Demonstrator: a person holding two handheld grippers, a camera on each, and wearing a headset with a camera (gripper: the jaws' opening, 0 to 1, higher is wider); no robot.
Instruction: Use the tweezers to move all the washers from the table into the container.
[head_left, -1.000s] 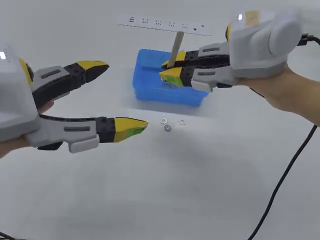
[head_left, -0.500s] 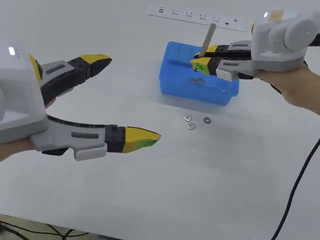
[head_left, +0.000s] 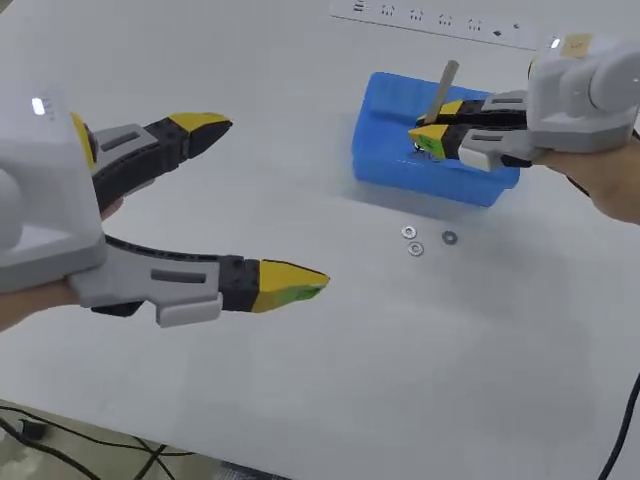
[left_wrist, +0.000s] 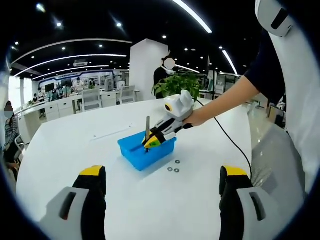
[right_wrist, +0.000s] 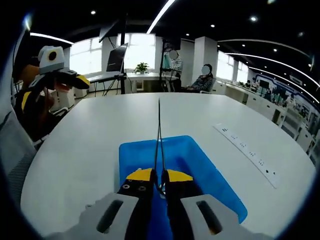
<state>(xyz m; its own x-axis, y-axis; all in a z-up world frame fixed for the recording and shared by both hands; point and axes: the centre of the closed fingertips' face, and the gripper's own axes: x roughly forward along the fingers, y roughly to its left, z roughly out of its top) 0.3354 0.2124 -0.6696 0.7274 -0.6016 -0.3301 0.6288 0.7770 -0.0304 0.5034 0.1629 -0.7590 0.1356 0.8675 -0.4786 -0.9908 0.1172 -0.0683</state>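
A blue container stands on the white table, and three small washers lie just in front of it. My right gripper hovers over the container, shut on thin tweezers that stick up from its jaws. In the right gripper view the tweezers run out ahead of the shut gripper, above the container. My left gripper is held wide open at the near left, with nothing in it. Its own view shows the open gripper, the container, the washers and the right gripper.
A white power strip lies behind the container. A black cable trails off the right side. The table's near edge has cables below it. People sit at other tables in the background.
The head view has shifted, so everything sits further right in the picture. The right gripper still holds the tweezers over the container. The three washers have not moved.
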